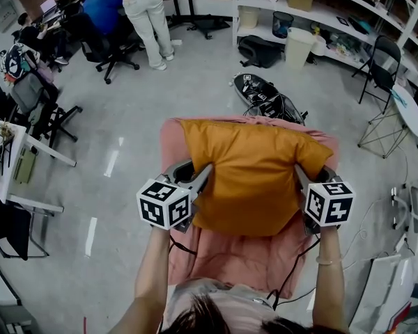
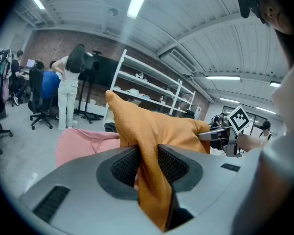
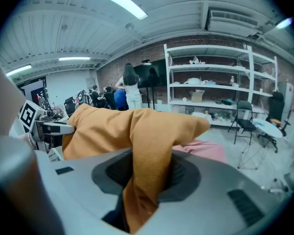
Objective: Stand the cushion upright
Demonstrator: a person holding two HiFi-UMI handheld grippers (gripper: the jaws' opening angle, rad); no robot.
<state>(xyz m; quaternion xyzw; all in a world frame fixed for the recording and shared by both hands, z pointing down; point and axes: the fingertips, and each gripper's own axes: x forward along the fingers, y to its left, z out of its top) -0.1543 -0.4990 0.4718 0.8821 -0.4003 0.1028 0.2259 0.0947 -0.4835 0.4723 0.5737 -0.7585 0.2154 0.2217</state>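
Observation:
An orange cushion (image 1: 254, 172) is held above the pink armchair (image 1: 223, 259), between my two grippers. My left gripper (image 1: 200, 178) is shut on the cushion's left edge, and my right gripper (image 1: 301, 181) is shut on its right edge. In the left gripper view a fold of the orange cushion (image 2: 157, 126) runs down between the dark pads (image 2: 125, 168) of the left gripper (image 2: 149, 165). The right gripper view shows the cushion (image 3: 117, 129) bunched and pinched in the right gripper (image 3: 148, 173). The cushion's lower edge hangs toward the seat, and its top corners point away from me.
The armchair's pink back (image 1: 170, 141) lies beyond the cushion. A black case (image 1: 265, 96) sits on the floor behind it. People and office chairs (image 1: 115, 40) are at the back left, shelving (image 1: 313, 19) is at the back right, and a folding chair (image 1: 383, 61) and a desk (image 1: 14, 165) stand at the sides.

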